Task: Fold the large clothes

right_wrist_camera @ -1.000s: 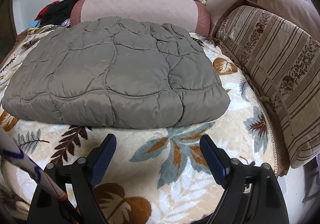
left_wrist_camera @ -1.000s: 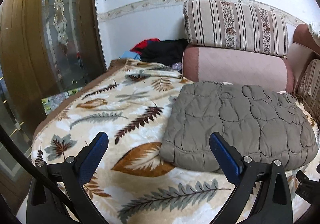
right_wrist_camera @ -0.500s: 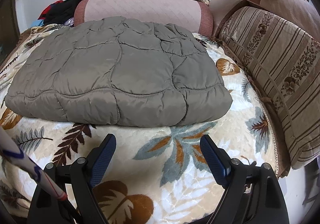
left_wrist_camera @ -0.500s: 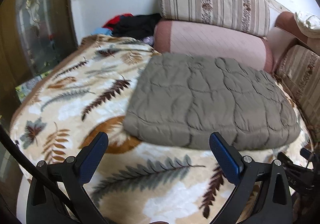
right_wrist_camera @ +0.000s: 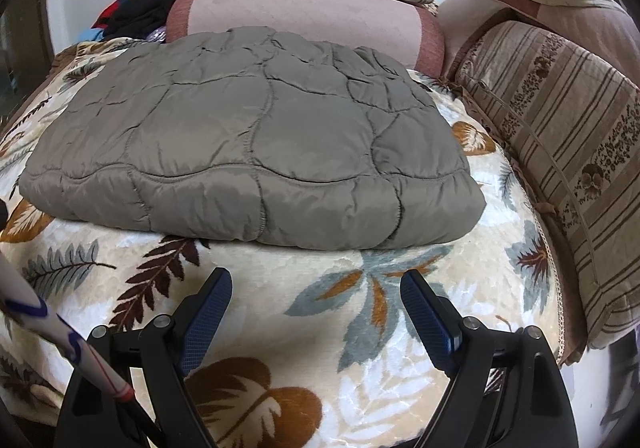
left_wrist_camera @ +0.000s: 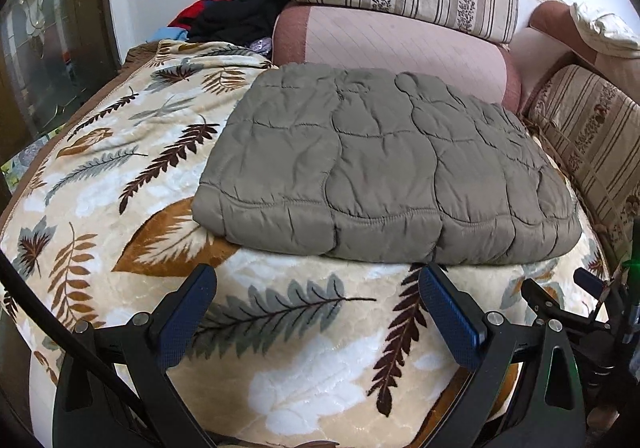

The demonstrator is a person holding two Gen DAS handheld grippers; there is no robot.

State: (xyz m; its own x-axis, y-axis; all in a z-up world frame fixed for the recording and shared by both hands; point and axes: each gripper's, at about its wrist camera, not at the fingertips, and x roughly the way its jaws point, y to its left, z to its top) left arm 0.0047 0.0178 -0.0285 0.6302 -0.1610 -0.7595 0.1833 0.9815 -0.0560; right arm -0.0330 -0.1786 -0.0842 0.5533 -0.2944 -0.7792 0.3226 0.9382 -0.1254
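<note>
my left gripper (left_wrist_camera: 316, 288) and right gripper (right_wrist_camera: 316, 290) hang spread wide, holding nothing, just short of the folded grey quilted coat (right_wrist_camera: 248, 151) on the leaf-print blanket (right_wrist_camera: 360, 328); striped cushions (right_wrist_camera: 560, 151) crowd its right and back, a clothes heap (left_wrist_camera: 236, 21) behind.

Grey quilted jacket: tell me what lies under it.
The grey quilted jacket rests on a leaf-patterned blanket, which shows all around its near edge. The blanket beneath the jacket is covered, so anything there cannot be seen.
</note>
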